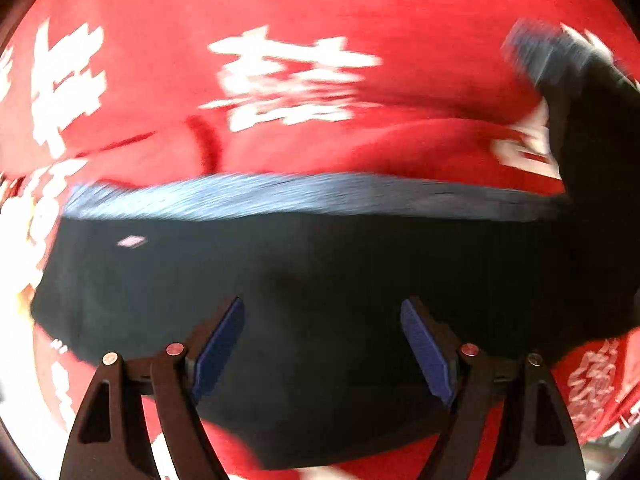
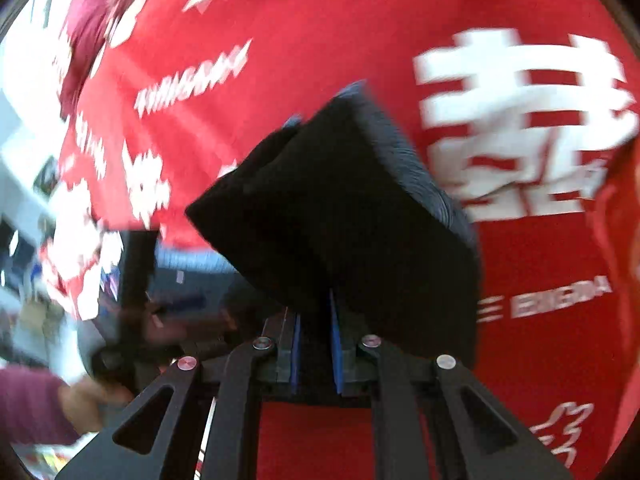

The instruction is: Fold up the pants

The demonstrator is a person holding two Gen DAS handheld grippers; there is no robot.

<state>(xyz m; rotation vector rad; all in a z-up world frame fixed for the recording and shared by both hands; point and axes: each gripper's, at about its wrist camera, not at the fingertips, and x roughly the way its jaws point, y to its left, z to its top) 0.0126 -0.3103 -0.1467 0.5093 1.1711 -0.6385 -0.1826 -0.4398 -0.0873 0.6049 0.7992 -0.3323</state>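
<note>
Pants (image 2: 340,216) blurred — right tongs (image 2: 314,344) clamp them.

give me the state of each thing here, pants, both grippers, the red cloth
black pants: spread on the cloth in the left wrist view, one end lifted and doubled over in the right gripper
grey waistband: flat along the far edge of the pants, blurred
left gripper: open above the pants, nothing between its pads
right gripper: shut on the black pants
red printed cloth: spread under the pants, creased
</note>
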